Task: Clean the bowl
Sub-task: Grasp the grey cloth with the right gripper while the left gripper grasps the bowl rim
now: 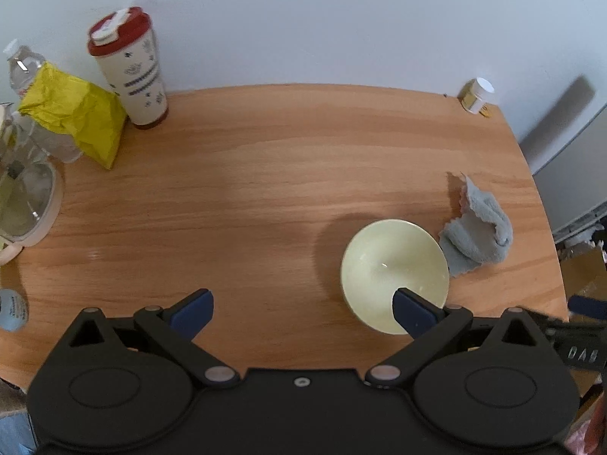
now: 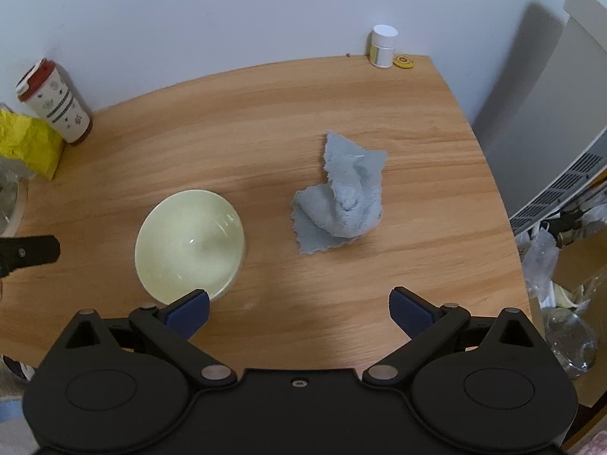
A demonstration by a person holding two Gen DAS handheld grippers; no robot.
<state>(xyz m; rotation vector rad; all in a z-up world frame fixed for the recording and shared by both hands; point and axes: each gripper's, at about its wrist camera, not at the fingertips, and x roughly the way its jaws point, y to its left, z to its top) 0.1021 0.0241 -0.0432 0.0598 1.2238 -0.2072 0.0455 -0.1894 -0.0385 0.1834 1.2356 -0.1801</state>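
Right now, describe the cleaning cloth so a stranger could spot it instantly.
On the wooden table, look right of the pale green bowl. The cloth lies there crumpled in a heap, apart from the bowl. It is the only soft, blue-grey, fuzzy thing; everything else nearby is hard.

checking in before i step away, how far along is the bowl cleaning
Nothing looks done yet. The pale green bowl sits upright on the wooden table, and the grey cloth lies crumpled beside it, apart from it. Nothing is in hand: the left gripper and right gripper are both open and empty. Still left: picking up the cloth, steadying the bowl and wiping it.
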